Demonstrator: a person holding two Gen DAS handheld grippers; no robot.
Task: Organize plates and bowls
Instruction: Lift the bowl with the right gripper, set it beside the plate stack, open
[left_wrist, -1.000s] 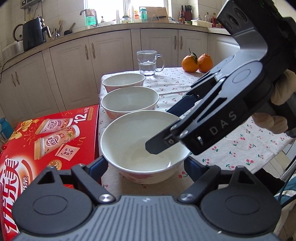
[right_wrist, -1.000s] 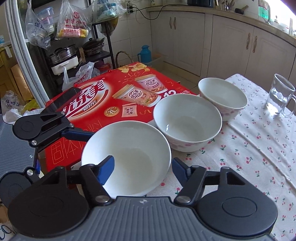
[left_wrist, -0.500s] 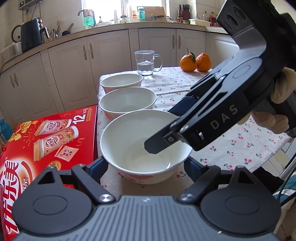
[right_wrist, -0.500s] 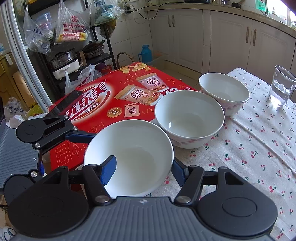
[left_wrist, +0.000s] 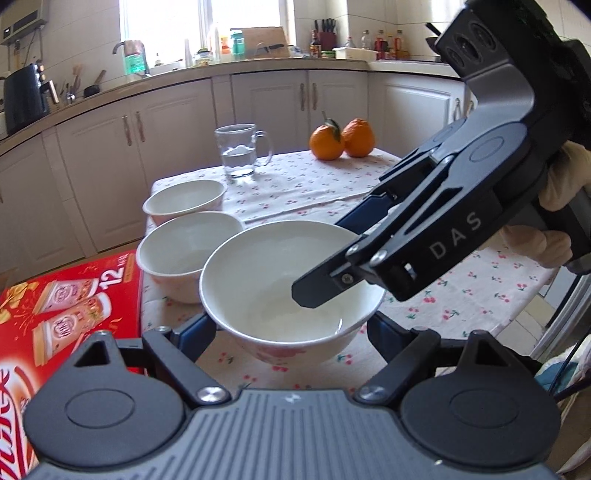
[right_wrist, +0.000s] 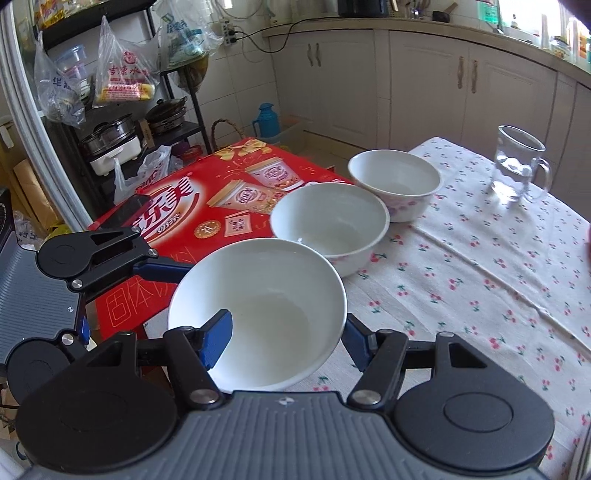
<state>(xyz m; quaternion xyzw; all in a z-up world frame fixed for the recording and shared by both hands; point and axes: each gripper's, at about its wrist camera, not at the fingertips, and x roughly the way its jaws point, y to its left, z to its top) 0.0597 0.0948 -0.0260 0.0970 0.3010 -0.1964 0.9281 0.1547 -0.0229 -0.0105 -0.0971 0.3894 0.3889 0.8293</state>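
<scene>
Three white bowls stand in a row on the cherry-print tablecloth (left_wrist: 461, 295). Both grippers hold the nearest bowl (left_wrist: 266, 280), which is tilted a little and sits just off the cloth. My left gripper (left_wrist: 291, 328) is shut on its lower sides, one finger on each flank; one blue finger (right_wrist: 162, 266) shows in the right wrist view. My right gripper (right_wrist: 286, 341) is shut across the near rim of this bowl (right_wrist: 266, 302), with one finger inside and one outside. The middle bowl (right_wrist: 328, 221) and far bowl (right_wrist: 395, 181) stand untouched.
A red drinks carton (right_wrist: 207, 206) lies level with the table's edge beside the bowls. A glass mug (left_wrist: 238, 151) with water and two oranges (left_wrist: 341, 138) stand at the far end. A gloved hand (left_wrist: 561, 184) holds the right gripper. Kitchen cabinets lie beyond.
The right gripper's outer finger closed onto the bowl's rim. Both grippers then shifted together with the bowl, which now sits to the side of the other two bowls.
</scene>
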